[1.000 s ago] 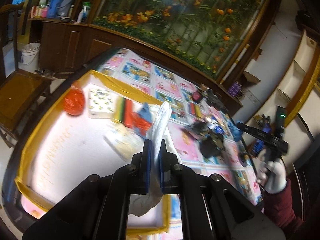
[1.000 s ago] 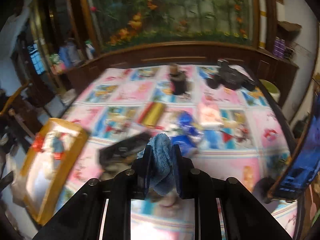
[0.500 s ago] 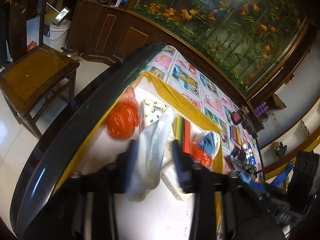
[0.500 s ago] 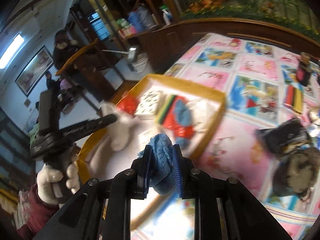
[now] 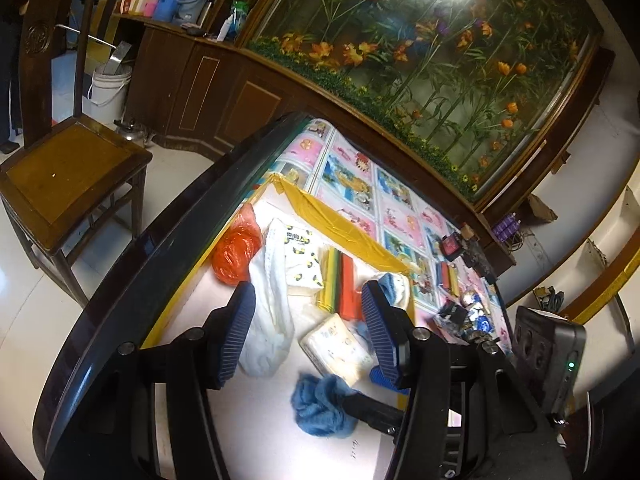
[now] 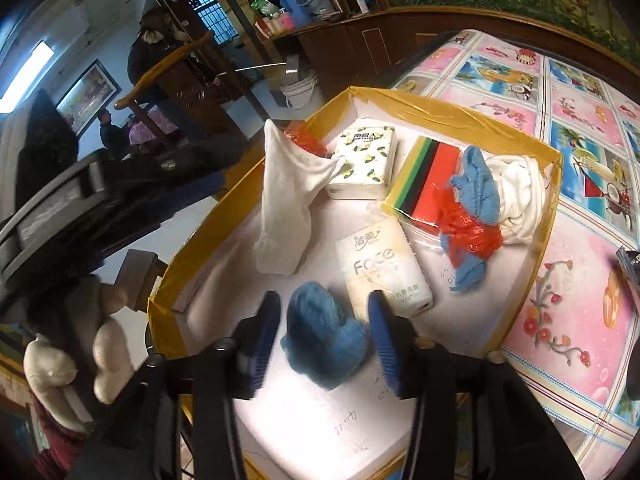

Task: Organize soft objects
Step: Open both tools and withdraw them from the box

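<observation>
Here we see both grippers poised over the tray (image 6: pixel 460 106), a shallow white box edged in yellow tape that sits on the table (image 6: pixel 568 264) with its cartoon-print cloth. The right gripper (image 6: pixel 324 320) has its jaws opening, and the fuzzy blue cloth (image 6: pixel 324 338) lies on the tray floor between the pads without either pad pressing on it. In the left wrist view that same blue cloth (image 5: pixel 320 402) sits near the tray's front, with the right gripper's dark fingers just beside it. The left gripper (image 5: pixel 308 328) is also opening; the white glove (image 5: pixel 268 320) lies in the tray with its lower end close against the left pad, but we cannot tell whether they touch, and the gap between the pads is otherwise free. Around these we count a Face tissue pack (image 6: pixel 386 266) just beyond the blue cloth, a lemon-print tissue pack (image 6: pixel 364 162) further back, a striped sponge stack (image 6: pixel 430 182), an orange plastic bag (image 5: pixel 236 254) in the far corner, a crumpled red bag (image 6: pixel 468 236), a lighter blue glove (image 6: pixel 478 188) and a bunched white cloth (image 6: pixel 520 196) against the tray's right wall. A white-gloved hand (image 6: pixel 76 356) holds the left tool's handle at the edge of the right wrist view.
</observation>
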Demonstrator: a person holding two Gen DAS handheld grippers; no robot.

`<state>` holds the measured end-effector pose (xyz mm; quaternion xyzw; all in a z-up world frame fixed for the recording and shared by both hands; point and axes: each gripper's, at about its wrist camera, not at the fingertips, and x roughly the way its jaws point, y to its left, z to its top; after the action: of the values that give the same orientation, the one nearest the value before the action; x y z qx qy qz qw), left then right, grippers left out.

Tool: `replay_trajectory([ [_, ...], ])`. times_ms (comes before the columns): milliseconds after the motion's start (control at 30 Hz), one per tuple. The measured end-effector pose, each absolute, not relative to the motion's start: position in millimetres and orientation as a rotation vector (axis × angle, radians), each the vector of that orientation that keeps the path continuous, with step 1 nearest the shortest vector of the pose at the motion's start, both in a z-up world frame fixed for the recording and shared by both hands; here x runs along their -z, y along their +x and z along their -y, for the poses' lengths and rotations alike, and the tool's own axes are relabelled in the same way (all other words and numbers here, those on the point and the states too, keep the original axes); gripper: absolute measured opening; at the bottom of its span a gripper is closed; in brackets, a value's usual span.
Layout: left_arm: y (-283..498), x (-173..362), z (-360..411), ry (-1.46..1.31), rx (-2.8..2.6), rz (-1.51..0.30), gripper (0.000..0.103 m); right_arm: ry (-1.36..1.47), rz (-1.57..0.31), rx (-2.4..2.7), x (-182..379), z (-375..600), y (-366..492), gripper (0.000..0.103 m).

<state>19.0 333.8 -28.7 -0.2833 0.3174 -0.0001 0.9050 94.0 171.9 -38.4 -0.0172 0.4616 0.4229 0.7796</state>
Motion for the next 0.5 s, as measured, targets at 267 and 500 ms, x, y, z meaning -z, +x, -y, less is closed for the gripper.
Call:
replay_trajectory([
  [267,-10,9,-299,-0.553,0.042,-0.629,0.055,-0.024,-0.880,-0.892,13,-123,63,0.058],
  [500,-17,1,-240,-0.481,0.121,-0.670,0.055,0.020,-0.811,-0.835,2,-54,48,0.066],
])
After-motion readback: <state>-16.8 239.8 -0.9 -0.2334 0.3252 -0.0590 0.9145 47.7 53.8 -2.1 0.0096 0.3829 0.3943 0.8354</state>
